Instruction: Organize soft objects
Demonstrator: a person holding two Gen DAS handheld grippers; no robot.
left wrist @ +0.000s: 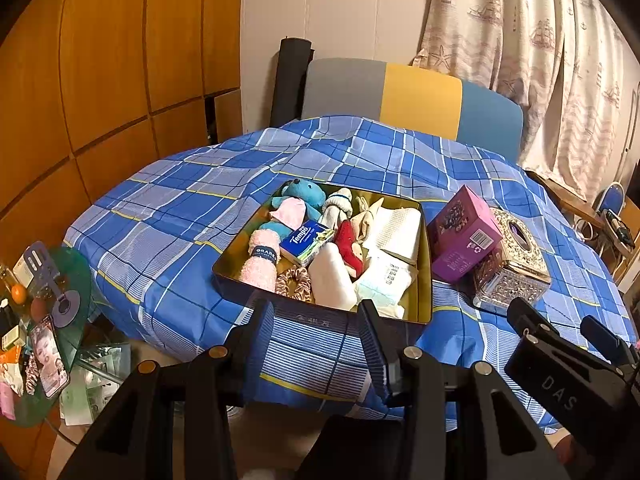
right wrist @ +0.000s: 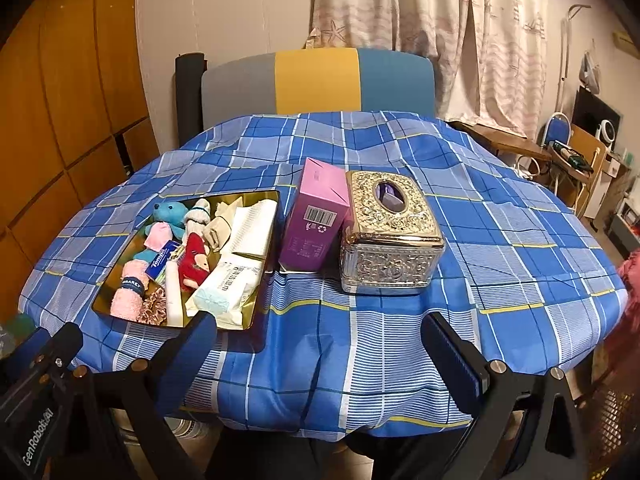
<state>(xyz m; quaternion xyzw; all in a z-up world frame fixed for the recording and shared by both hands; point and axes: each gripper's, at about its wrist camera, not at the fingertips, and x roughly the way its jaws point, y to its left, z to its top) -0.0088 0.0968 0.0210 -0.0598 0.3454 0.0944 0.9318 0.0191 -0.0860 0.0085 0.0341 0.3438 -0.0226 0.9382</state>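
Observation:
A gold tin tray point(left wrist: 424, 280) point(right wrist: 100, 300) sits on the blue plaid tablecloth and holds soft things: a blue teddy bear point(left wrist: 304, 196) point(right wrist: 170, 212), a pink rolled towel point(left wrist: 260, 260) point(right wrist: 128, 292), a Tempo tissue pack point(left wrist: 306, 240), a red plush point(left wrist: 350, 246) point(right wrist: 194, 260), a scrunchie point(left wrist: 294, 282), white cloths and a wipes pack point(right wrist: 224, 292). My left gripper point(left wrist: 316, 340) is open and empty at the tray's near edge. My right gripper point(right wrist: 320, 356) is open and empty over the table's front edge, right of the tray.
A purple box point(left wrist: 464, 236) point(right wrist: 316, 220) leans against an ornate silver tissue box point(left wrist: 512, 264) point(right wrist: 390, 236) right of the tray. A striped chair point(right wrist: 320, 80) stands behind the table. A cluttered glass side table point(left wrist: 48, 320) is at the left.

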